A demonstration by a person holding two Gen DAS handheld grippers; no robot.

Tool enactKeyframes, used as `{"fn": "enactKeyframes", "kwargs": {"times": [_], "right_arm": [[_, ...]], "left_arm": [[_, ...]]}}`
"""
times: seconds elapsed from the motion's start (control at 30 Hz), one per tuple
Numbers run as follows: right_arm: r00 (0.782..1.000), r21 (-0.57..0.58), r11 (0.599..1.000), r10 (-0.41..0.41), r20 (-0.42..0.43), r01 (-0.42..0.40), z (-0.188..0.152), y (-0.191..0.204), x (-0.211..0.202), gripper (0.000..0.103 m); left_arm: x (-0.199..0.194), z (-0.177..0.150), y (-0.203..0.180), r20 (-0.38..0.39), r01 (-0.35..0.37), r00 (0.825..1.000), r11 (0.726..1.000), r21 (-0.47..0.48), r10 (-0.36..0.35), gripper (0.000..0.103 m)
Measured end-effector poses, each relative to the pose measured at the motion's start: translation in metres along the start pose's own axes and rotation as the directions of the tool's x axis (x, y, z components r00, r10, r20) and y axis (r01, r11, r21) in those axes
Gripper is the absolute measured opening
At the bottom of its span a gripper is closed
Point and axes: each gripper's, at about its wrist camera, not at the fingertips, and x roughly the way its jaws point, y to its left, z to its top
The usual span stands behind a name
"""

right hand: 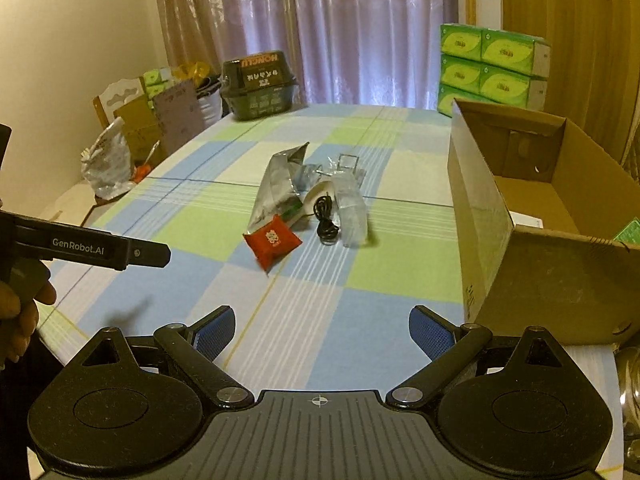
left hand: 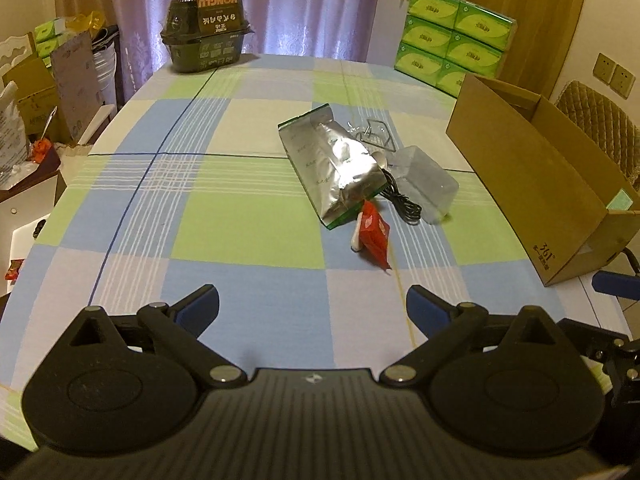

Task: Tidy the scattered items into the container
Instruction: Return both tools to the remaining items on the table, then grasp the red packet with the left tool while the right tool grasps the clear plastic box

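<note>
A small heap lies mid-table: a silver foil pouch (left hand: 334, 168) (right hand: 276, 186), a red snack packet (left hand: 374, 236) (right hand: 273, 242), a coiled black cable (left hand: 404, 202) (right hand: 325, 222), a clear plastic box (left hand: 426, 184) (right hand: 352, 210), a white spoon (left hand: 355, 240) (right hand: 316, 196) and a crumpled clear wrapper (left hand: 372, 130). An open cardboard box (left hand: 536, 184) (right hand: 532, 216) stands at the right. My left gripper (left hand: 312, 310) hangs open near the table's front edge, well short of the heap. Beside the box, my right gripper (right hand: 322, 334) is open too, holding nothing.
A checked cloth covers the table (left hand: 248, 224) (right hand: 304, 300). A dark food tub (left hand: 206, 34) (right hand: 260, 84) stands at the far left end, stacked green tissue packs (left hand: 452, 50) (right hand: 492, 68) at the far right. Cartons and bags crowd the floor on the left. A hand (right hand: 18, 312) holds the left tool.
</note>
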Motion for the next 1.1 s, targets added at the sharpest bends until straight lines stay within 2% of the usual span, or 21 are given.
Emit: {"fn": "enactKeyframes", "kwargs": {"times": [0.23, 0.4, 0.5, 0.6, 0.73, 0.8, 0.83, 0.87, 1.03, 1.1], "right_arm": [[1.000, -0.034, 0.999, -0.029, -0.006, 0.029, 0.007, -0.004, 0.015, 0.098], [0.999, -0.037, 0.999, -0.040, -0.005, 0.040, 0.019, -0.012, 0.032, 0.098], [0.999, -0.043, 0.998, -0.042, -0.001, 0.042, 0.030, -0.016, 0.045, 0.098], [0.999, -0.053, 0.998, -0.044, 0.003, 0.045, 0.043, -0.020, 0.060, 0.098], [0.999, -0.071, 0.996, -0.052, 0.000, 0.052, 0.057, -0.027, 0.081, 0.098], [0.998, -0.078, 0.996, -0.055, -0.007, 0.054, 0.063, -0.031, 0.093, 0.098], [0.998, -0.080, 0.995, -0.055, -0.012, 0.054, 0.066, -0.033, 0.099, 0.098], [0.998, -0.084, 0.995, -0.056, -0.018, 0.054, 0.068, -0.035, 0.104, 0.098], [0.997, -0.128, 0.990, -0.062, -0.050, 0.055, 0.075, -0.036, 0.131, 0.098], [0.996, -0.141, 0.989, -0.059, -0.064, 0.050, 0.076, -0.037, 0.142, 0.098]], "left_arm": [[0.017, 0.004, -0.007, 0.023, -0.004, 1.000, 0.998, 0.066, 0.003, 0.098], [0.040, 0.010, -0.018, 0.018, 0.003, 1.000, 0.988, 0.153, -0.005, 0.097], [0.057, 0.013, -0.026, 0.003, 0.018, 1.000, 0.976, 0.216, -0.020, 0.094], [0.071, 0.014, -0.039, 0.016, 0.034, 0.999, 0.945, 0.324, -0.041, 0.089], [0.094, 0.016, -0.051, -0.001, 0.066, 0.997, 0.917, 0.393, -0.072, 0.074], [0.106, 0.016, -0.057, -0.016, 0.077, 0.997, 0.903, 0.423, -0.078, 0.060], [0.112, 0.015, -0.060, -0.018, 0.074, 0.997, 0.894, 0.441, -0.074, 0.049], [0.116, 0.014, -0.062, -0.015, 0.070, 0.997, 0.887, 0.456, -0.071, 0.046], [0.131, 0.013, -0.067, 0.025, 0.057, 0.997, 0.871, 0.487, -0.079, 0.046], [0.135, 0.014, -0.067, 0.032, 0.058, 0.996, 0.869, 0.491, -0.084, 0.040]]}}
